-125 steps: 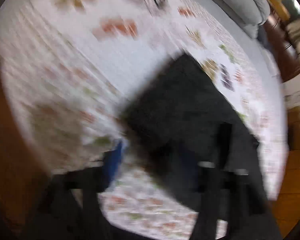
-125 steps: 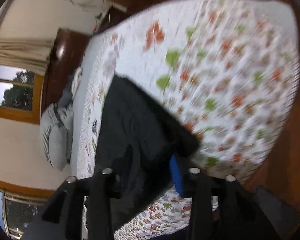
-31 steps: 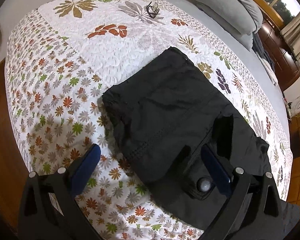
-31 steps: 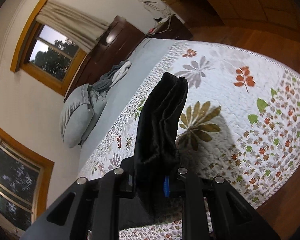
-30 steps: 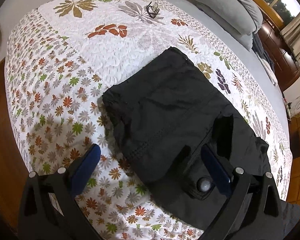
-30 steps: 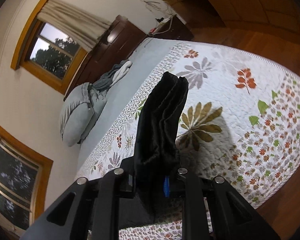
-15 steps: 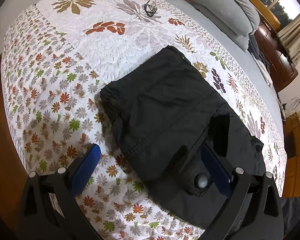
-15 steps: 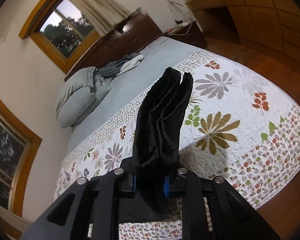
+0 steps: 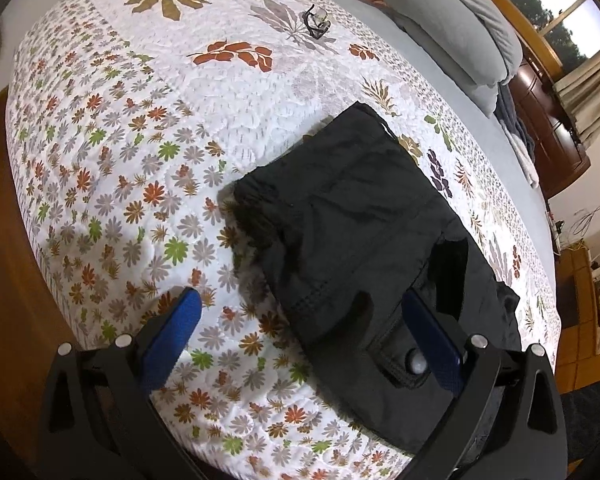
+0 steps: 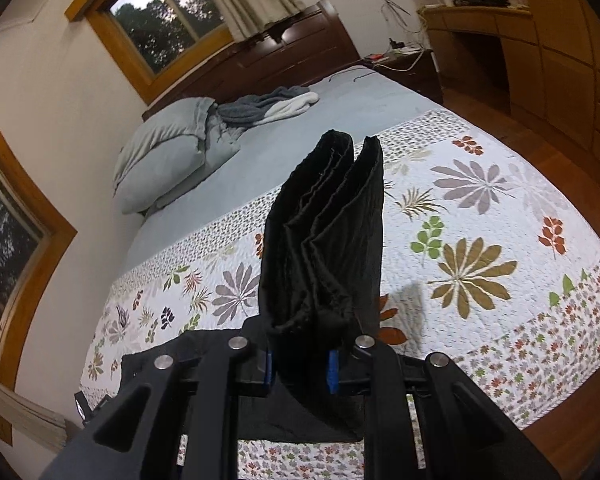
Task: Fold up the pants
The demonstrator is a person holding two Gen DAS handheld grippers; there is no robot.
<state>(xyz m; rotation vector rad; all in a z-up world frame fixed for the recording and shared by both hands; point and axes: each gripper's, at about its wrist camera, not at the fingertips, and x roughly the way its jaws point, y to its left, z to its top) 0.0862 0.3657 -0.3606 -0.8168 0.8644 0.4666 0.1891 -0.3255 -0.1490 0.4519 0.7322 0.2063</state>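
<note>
The black pants (image 9: pixel 352 216) lie folded on the floral quilt (image 9: pixel 148 128) of the bed. My left gripper (image 9: pixel 300 320) is open just above them, its right finger (image 9: pixel 432 340) over the near end by a button, its left finger over bare quilt. My right gripper (image 10: pixel 300 360) is shut on a thick bunch of the pants (image 10: pixel 324 240), which stand up in several layers between the blue pads. The rest of the pants spreads below and behind the right gripper.
A pair of glasses (image 9: pixel 316 24) lies on the quilt at the far side. Grey pillows (image 10: pixel 168 152) and a grey and white cloth (image 10: pixel 272 106) sit at the headboard. Wooden floor (image 9: pixel 4 280) surrounds the bed; wooden cabinets (image 10: pixel 560 40) stand to the right.
The right gripper has tilted up with the pants' end in it, so more of the headboard and window shows. The left gripper has barely moved and stays open.
</note>
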